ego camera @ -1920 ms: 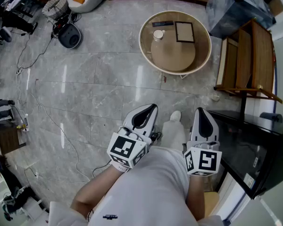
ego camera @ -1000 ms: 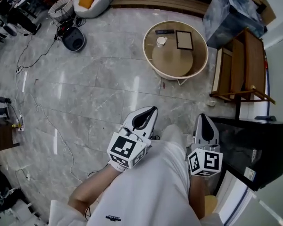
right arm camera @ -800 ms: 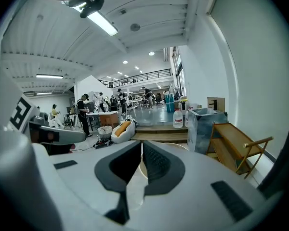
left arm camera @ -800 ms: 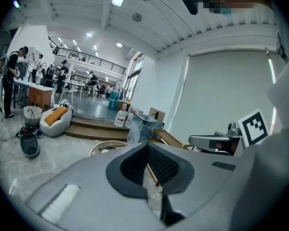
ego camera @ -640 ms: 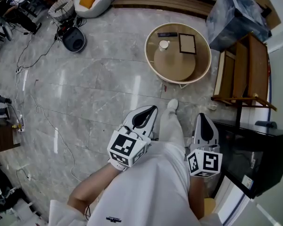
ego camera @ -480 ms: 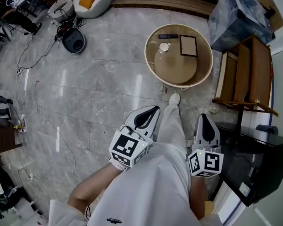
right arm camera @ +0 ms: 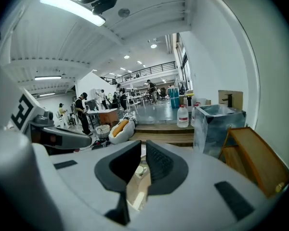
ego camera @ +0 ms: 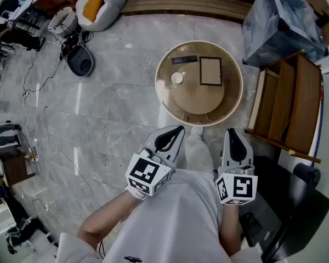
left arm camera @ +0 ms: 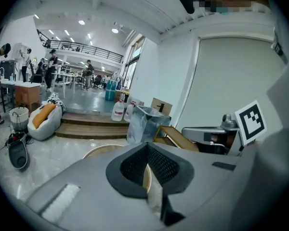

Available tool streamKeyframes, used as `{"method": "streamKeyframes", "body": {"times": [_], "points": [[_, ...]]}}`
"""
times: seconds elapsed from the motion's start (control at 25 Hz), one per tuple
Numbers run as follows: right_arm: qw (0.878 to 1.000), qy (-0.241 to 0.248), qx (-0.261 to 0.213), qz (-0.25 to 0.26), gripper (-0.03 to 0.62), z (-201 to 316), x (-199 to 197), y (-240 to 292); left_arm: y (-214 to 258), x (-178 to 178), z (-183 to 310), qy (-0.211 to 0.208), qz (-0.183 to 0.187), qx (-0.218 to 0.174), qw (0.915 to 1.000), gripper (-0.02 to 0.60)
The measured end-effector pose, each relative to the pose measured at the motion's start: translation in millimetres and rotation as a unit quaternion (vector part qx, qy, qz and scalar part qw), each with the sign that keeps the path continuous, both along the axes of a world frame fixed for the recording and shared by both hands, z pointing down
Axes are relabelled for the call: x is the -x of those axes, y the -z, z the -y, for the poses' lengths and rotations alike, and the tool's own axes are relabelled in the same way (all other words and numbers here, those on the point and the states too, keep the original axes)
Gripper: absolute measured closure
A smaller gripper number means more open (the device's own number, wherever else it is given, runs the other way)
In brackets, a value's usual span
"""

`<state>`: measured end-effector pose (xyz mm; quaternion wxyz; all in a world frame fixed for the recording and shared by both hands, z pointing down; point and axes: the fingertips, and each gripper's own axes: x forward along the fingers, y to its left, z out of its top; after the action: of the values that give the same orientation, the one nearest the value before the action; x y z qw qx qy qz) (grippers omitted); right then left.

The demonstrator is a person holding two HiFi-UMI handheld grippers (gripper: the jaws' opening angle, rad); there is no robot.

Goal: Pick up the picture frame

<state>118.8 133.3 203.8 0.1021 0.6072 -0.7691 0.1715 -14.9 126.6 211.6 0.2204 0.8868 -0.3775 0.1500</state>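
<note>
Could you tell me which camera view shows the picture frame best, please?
The head view: the frame lies whole on the round table. Neither gripper view shows it, only slivers of table.

**A:** What's the room like? All I'm getting is a glossy grey marble-tile floor [ego camera: 115, 92].

**B:** Pretty much a big open hall. There's a round beige low desk [ego camera: 234, 104] out on the tiles, brown wooden steps [ego camera: 181, 4] behind it, and a slatted wooden shelf unit [ego camera: 299, 100] off to the right.

**A:** Lighting?

**B:** A long white ceiling strip light [right arm camera: 72, 7], plain white wall [right arm camera: 231, 57], and an upper balcony with a dark railing [right arm camera: 151, 72] further back.
</note>
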Motion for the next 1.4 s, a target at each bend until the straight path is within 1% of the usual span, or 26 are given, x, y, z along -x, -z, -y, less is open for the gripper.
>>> {"method": "streamKeyframes", "body": {"times": [0.08,0.16,0.32,0.44,0.56,0.84,1.0,1.12,1.32,1.36,1.4], "points": [[1.000,0.018,0.000,0.006,0.585,28.7,-9.4,-1.9,-0.9,-15.5,25.8,0.007,0.005,-0.002,1.0000,0.578],[0.999,0.033,0.001,0.009,0.585,50.0,-15.2,-0.4,2.3,-23.9,45.5,0.018,0.010,-0.005,0.9998,0.578],[0.999,0.043,0.003,0.004,0.585,95.2,-28.3,-0.6,10.8,-33.3,89.2,0.040,0.008,-0.016,0.9990,0.578],[0.999,0.041,0.012,0.004,0.585,108.5,-29.3,-3.6,11.2,-32.8,102.0,0.042,0.007,-0.015,0.9990,0.578],[0.999,0.042,0.012,-0.001,0.585,116.2,-27.1,-2.5,10.6,-33.4,112.2,0.036,0.005,-0.012,0.9993,0.578],[0.998,0.061,0.026,-0.022,0.585,143.6,-28.1,-21.6,4.5,-36.2,135.5,0.039,0.000,-0.001,0.9993,0.578],[0.996,0.079,0.039,-0.033,0.585,159.0,-27.3,-47.0,-15.5,-36.9,147.8,0.048,0.002,0.010,0.9988,0.578],[0.993,0.093,0.059,-0.035,0.585,167.5,-24.8,-72.4,-37.4,-40.9,154.3,0.053,0.010,0.023,0.9983,0.578],[0.988,0.125,0.077,-0.042,0.582,198.8,-22.4,-114.3,-78.2,-50.0,179.8,0.060,0.017,0.040,0.9973,0.578],[0.987,0.134,0.081,-0.042,0.575,204.7,-21.6,-124.0,-87.2,-51.3,184.3,0.063,0.018,0.045,0.9968,0.578],[0.985,0.145,0.086,-0.044,0.548,210.2,-20.7,-133.9,-96.3,-52.6,188.4,0.067,0.018,0.051,0.9963,0.578]]}}
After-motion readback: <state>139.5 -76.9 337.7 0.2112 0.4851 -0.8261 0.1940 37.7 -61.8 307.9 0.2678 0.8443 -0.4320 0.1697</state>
